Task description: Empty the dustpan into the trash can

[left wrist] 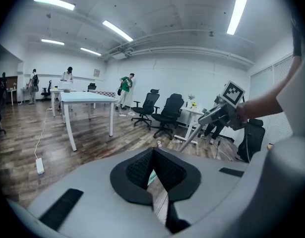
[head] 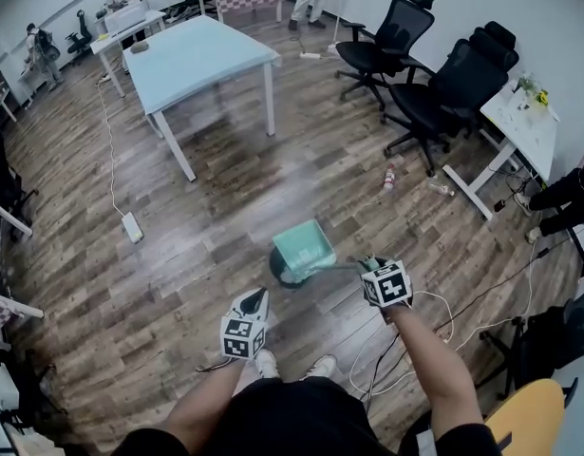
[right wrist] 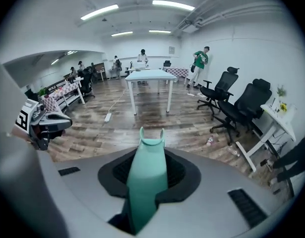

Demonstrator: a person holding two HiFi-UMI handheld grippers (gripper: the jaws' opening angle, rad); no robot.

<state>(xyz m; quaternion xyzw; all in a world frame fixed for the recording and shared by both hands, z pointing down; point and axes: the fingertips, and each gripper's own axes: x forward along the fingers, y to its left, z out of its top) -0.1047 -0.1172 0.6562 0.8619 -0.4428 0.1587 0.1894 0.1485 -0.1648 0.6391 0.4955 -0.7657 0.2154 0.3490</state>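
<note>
A teal dustpan (head: 304, 247) hangs tipped over a dark round trash can (head: 282, 273) on the wood floor in the head view. My right gripper (head: 370, 265) is shut on the dustpan's handle (right wrist: 146, 180), which runs up between its jaws in the right gripper view. My left gripper (head: 256, 301) hovers to the left of the can, jaws shut with nothing between them (left wrist: 153, 157). The left gripper view shows the right gripper (left wrist: 217, 115) and the handle slanting down (left wrist: 190, 138). The inside of the can is hidden by the pan.
A white table (head: 202, 53) stands at the back. Black office chairs (head: 442, 91) and a white desk (head: 519, 126) stand at the right. A power strip (head: 132, 227) lies to the left, bottles (head: 389, 177) and cables (head: 442, 304) lie to the right. People stand far back.
</note>
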